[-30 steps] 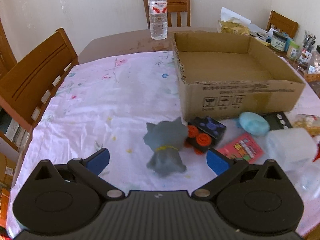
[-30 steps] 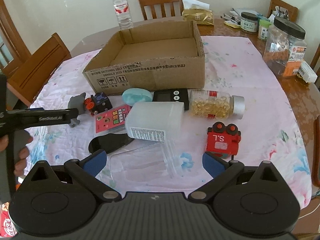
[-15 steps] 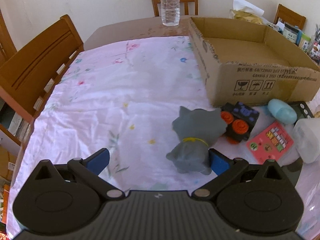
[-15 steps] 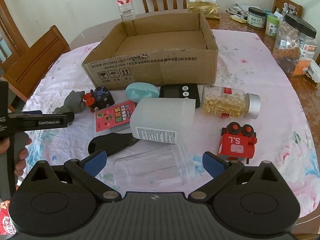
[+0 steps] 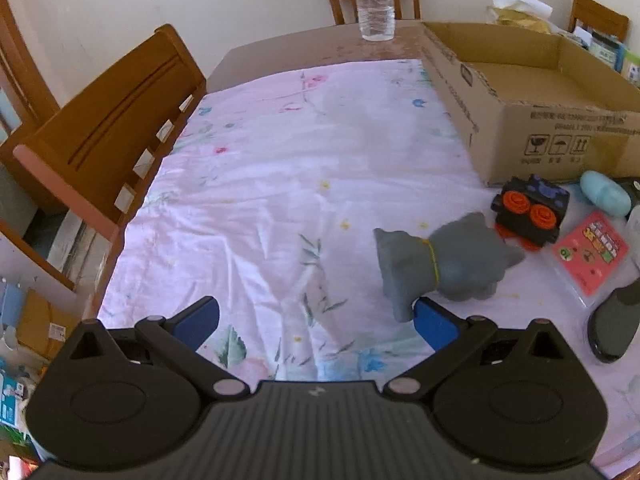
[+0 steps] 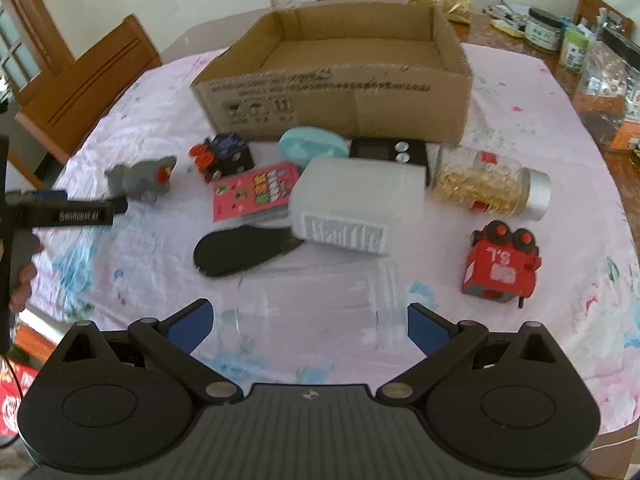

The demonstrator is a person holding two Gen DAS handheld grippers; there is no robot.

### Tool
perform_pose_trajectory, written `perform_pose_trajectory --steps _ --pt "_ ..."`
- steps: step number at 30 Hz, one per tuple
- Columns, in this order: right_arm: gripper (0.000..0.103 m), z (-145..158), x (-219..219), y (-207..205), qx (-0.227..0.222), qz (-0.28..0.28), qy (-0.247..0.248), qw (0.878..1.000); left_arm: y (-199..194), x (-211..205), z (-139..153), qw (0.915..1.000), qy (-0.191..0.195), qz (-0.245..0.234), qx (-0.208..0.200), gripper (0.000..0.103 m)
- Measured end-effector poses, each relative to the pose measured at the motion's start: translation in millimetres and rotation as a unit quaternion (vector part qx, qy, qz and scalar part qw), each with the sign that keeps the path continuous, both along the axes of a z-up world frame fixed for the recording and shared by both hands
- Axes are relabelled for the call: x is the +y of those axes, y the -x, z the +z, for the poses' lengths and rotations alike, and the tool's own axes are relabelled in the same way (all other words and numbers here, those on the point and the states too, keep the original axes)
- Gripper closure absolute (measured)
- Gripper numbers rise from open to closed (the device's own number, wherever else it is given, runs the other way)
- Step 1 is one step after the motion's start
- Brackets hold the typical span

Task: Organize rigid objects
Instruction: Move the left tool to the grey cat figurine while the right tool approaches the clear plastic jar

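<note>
A grey cat figure (image 5: 444, 264) lies tipped on the pink cloth, its base touching the right fingertip of my open left gripper (image 5: 316, 320), outside the jaws. Behind it stand a black toy car with orange wheels (image 5: 528, 212) and the open cardboard box (image 5: 540, 120). My right gripper (image 6: 310, 320) is open over a clear glass jar (image 6: 316, 304) that lies on its side between the fingertips. Beyond the jar are a white plastic container (image 6: 356, 204), a pill jar (image 6: 488, 188), a red toy train (image 6: 500, 268), the grey cat (image 6: 142, 180) and my left gripper (image 6: 116, 210).
A pink card (image 6: 256, 190), a black flat piece (image 6: 240, 250), a teal case (image 6: 312, 142) and a black scale (image 6: 388, 148) crowd the box front (image 6: 340, 96). A water bottle (image 5: 376, 4) stands at the far edge, and a wooden chair (image 5: 108, 120) is on the left.
The left gripper has swung left, so the cat moved from between its fingers to the right fingertip and tipped over. The right gripper moved forward and down onto the clear jar.
</note>
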State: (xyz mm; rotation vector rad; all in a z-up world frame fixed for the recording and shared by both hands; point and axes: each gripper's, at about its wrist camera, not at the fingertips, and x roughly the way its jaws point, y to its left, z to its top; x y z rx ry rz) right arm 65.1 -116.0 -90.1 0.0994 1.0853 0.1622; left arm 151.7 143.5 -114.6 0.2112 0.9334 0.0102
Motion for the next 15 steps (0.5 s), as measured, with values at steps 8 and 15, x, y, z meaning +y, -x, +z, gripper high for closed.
perform_pose_trajectory --steps 8,15 --pt "0.0 -14 7 0 0.006 0.015 0.034 0.999 21 -20 -7 0.9972 0.045 -0.053 0.03 0.001" --pt "0.0 -33 20 -2 0.009 0.044 0.096 0.994 29 -37 -14 0.9959 0.069 -0.052 0.027 0.0"
